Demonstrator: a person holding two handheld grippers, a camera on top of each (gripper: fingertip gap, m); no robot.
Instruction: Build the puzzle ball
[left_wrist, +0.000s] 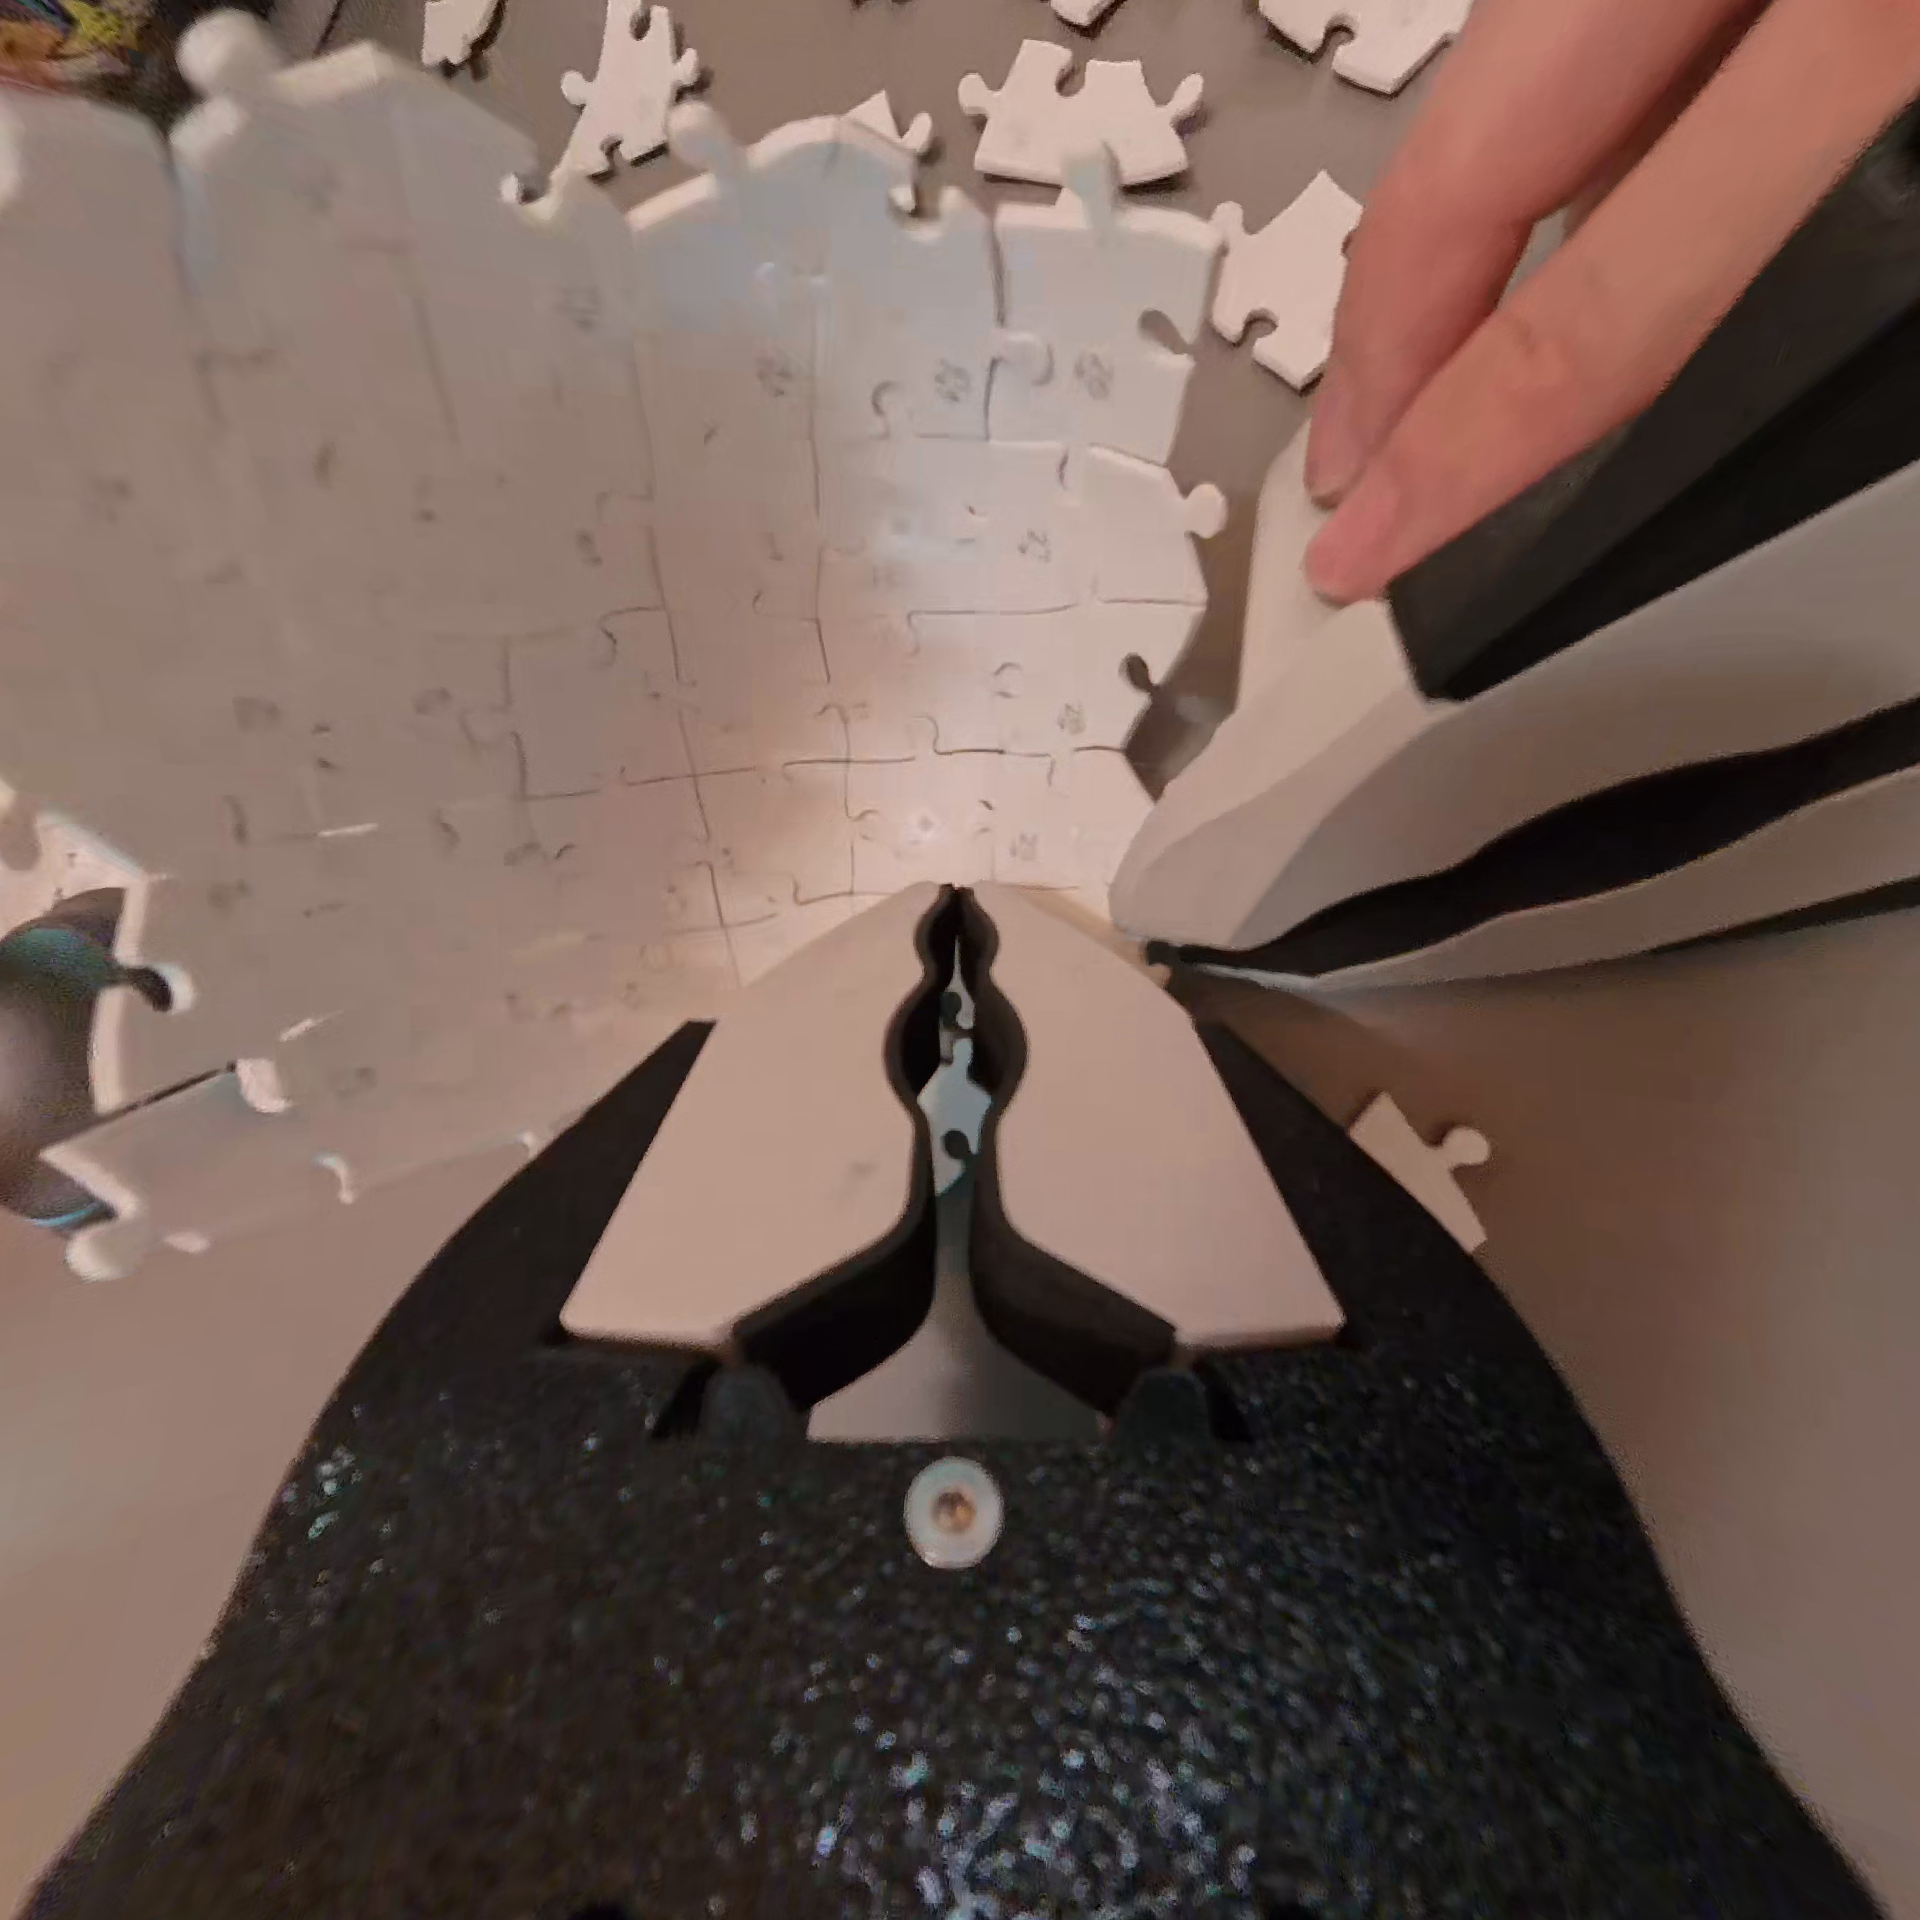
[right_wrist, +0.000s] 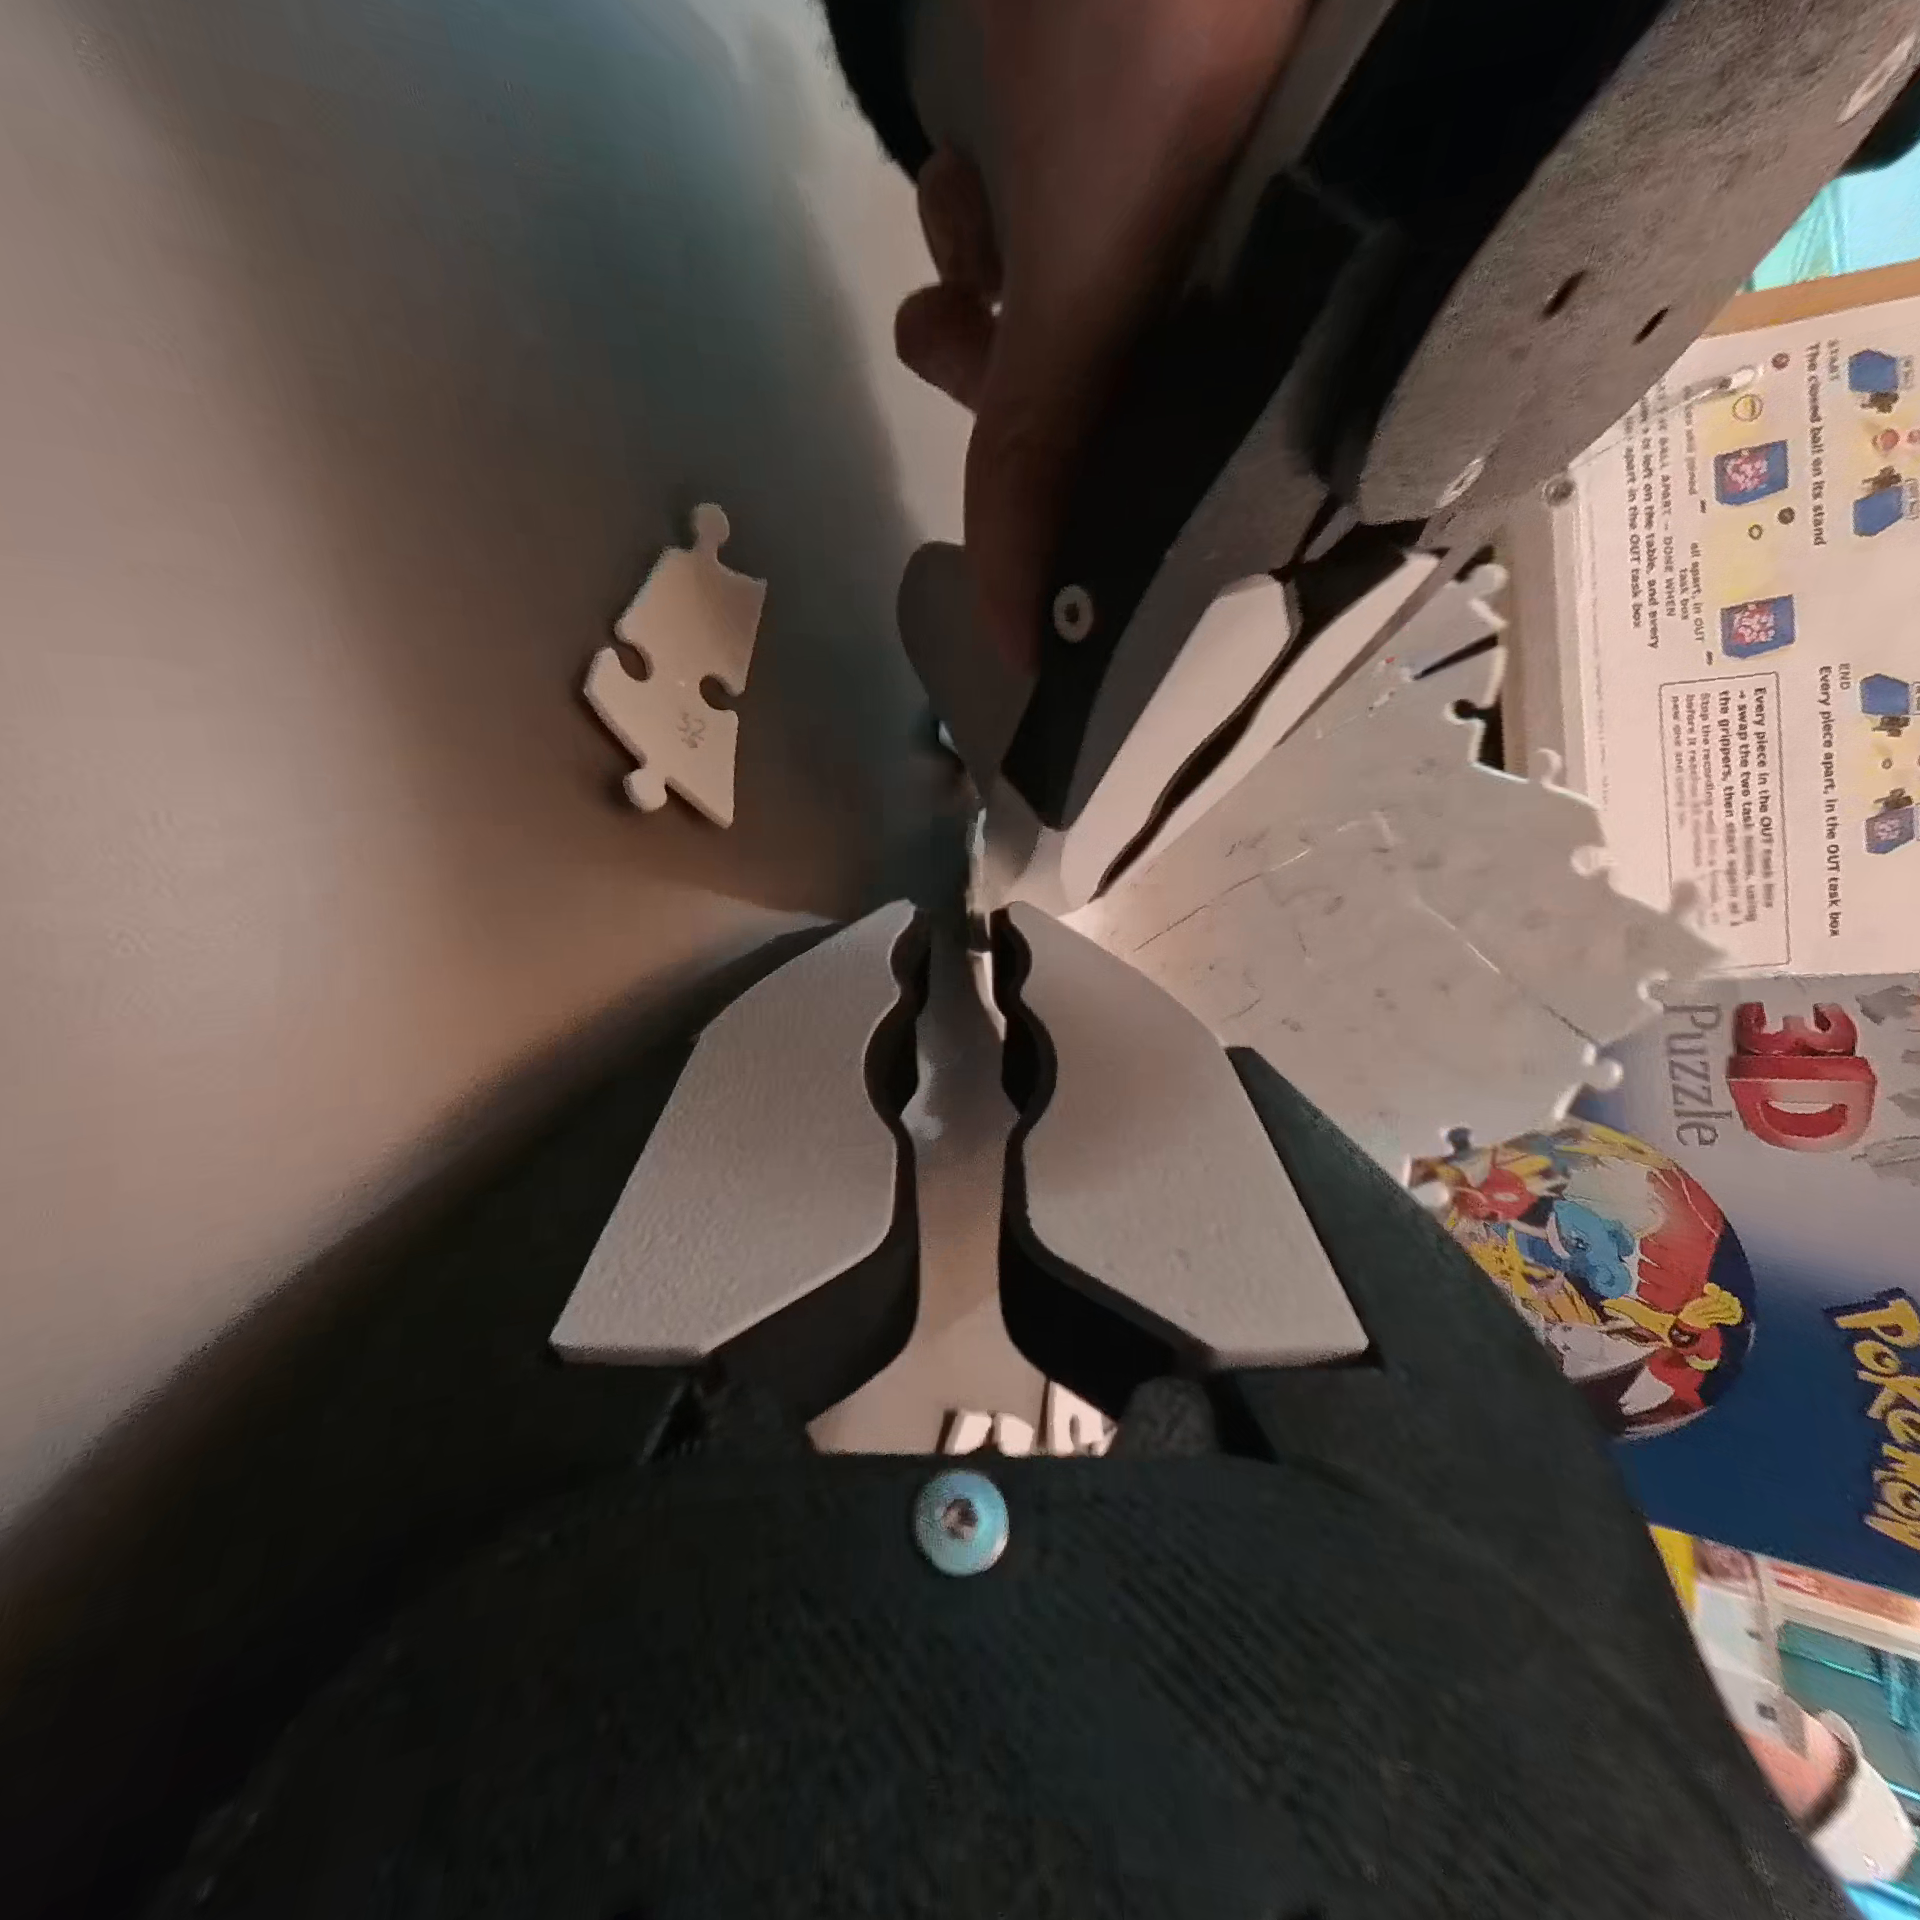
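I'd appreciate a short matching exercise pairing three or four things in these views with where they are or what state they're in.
Things:
1. left gripper
2. loose pieces
3. single piece
4. puzzle box

Descriptions:
A. lying alone on bare grey table
B. colourful, at the right edge of the right wrist view
C. shut on the edge of the half-built shell
D. scattered white side up beyond the shell

Pairs: 1-C, 2-D, 3-A, 4-B

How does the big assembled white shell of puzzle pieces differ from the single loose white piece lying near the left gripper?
The assembled curved white puzzle shell is many pieces interlocked; the single loose white puzzle piece is joined to nothing.
The shell stands up off the grey table, bowed like a bowl wall; the loose piece lies flat on it.
The left gripper is shut at the shell's lower edge; nothing touches the loose piece.
Both show plain white backs with knobbed edges.
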